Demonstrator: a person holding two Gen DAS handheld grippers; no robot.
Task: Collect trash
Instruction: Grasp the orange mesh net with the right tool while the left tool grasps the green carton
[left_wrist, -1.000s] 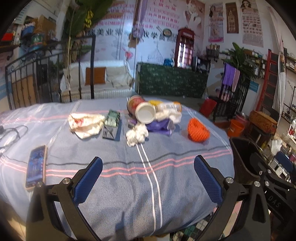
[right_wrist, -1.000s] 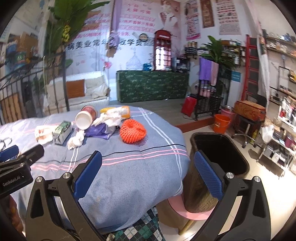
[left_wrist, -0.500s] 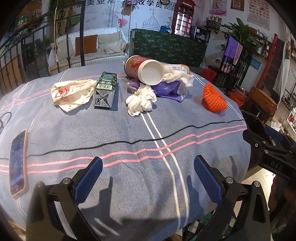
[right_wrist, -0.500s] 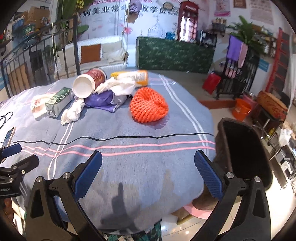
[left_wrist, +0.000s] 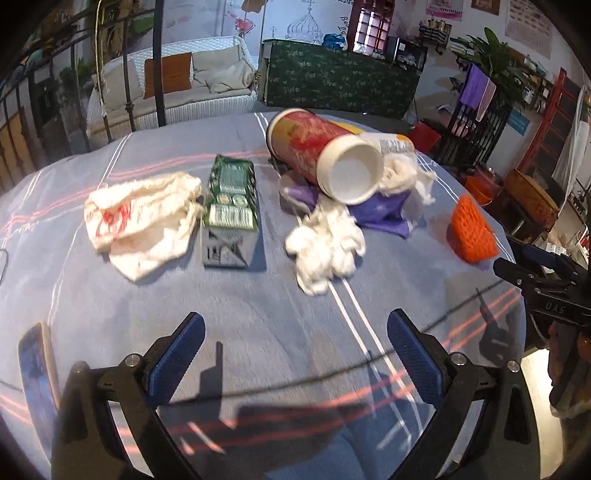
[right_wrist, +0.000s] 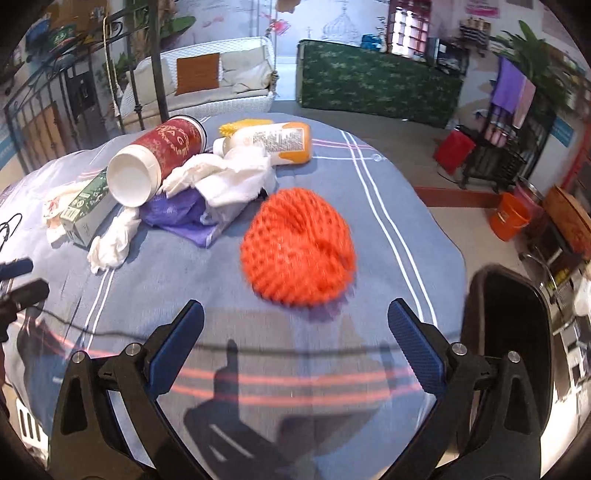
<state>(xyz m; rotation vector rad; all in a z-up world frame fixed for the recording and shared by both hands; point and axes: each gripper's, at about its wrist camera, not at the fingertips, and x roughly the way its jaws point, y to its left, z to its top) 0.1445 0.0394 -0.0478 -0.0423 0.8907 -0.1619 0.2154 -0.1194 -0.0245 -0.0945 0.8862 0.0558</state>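
Observation:
Trash lies on a blue striped tablecloth (left_wrist: 258, 314). In the left wrist view: a crumpled white bag (left_wrist: 140, 218), a green carton (left_wrist: 231, 206), a white tissue wad (left_wrist: 325, 247), a tipped red cup (left_wrist: 325, 155), a purple wrapper (left_wrist: 380, 214) and an orange foam net (left_wrist: 471, 236). My left gripper (left_wrist: 295, 354) is open and empty, short of the carton and tissue. In the right wrist view the orange net (right_wrist: 299, 247) lies just ahead of my open, empty right gripper (right_wrist: 295, 347). The red cup (right_wrist: 155, 162), a yellow bottle (right_wrist: 273, 142) and white tissue (right_wrist: 229, 177) lie behind it.
A black trash bin (right_wrist: 517, 332) stands off the table's right edge. A phone (left_wrist: 37, 373) lies at the near left of the table. A black cable (right_wrist: 7, 229) lies at the left edge. The other gripper (left_wrist: 546, 284) shows at the right.
Both grippers have moved forward and lower over the table, so the trash looms larger. The orange net is now just ahead of my right gripper. Both stay open.

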